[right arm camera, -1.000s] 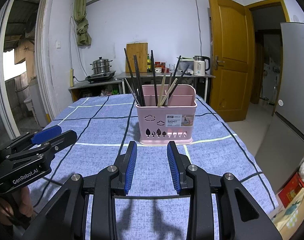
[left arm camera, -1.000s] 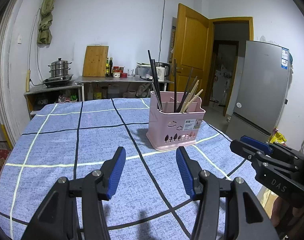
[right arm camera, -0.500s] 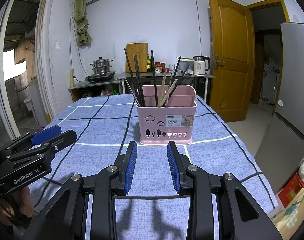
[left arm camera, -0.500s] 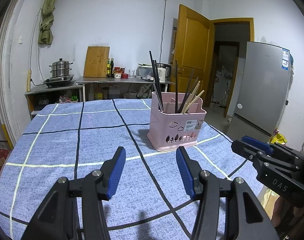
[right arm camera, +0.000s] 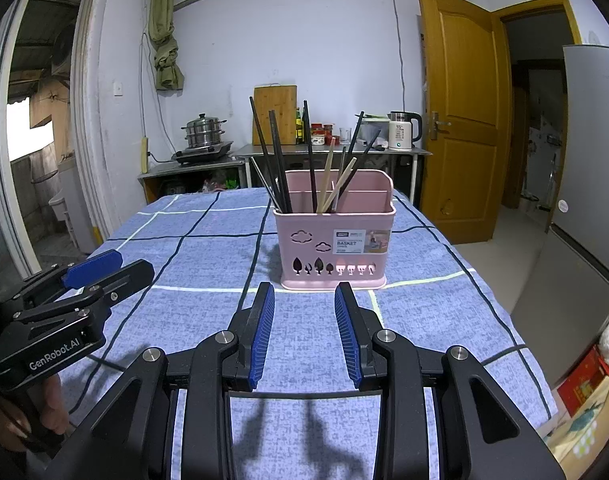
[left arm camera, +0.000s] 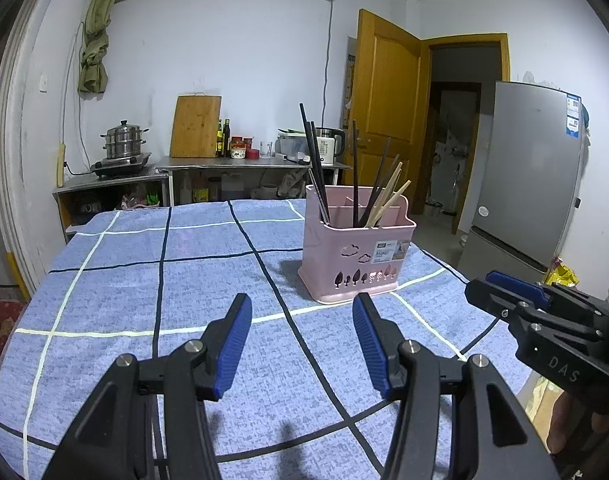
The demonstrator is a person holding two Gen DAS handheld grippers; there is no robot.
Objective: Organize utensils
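The left gripper (left arm camera: 300, 316) hangs over the near part of the table with its jaws spread wide and nothing between them; the right gripper (right arm camera: 304, 304) hovers beside it, jaws parted more narrowly and likewise empty, aimed straight at the pink basket (right arm camera: 334, 240). Compared with a second ago almost nothing has changed: the right view is the same, and in the left view the basket sits only a touch higher and further right, so the left hand has drifted slightly while the right has held its place. The basket stands upright on the blue checked tablecloth (left arm camera: 144, 300), beyond both grippers and apart from them, with dark and pale chopsticks (right arm camera: 324, 168) leaning at mixed angles in its compartments. No loose utensil shows on the cloth. This looks like a pause, either before reaching into the basket or with the sorting finished.
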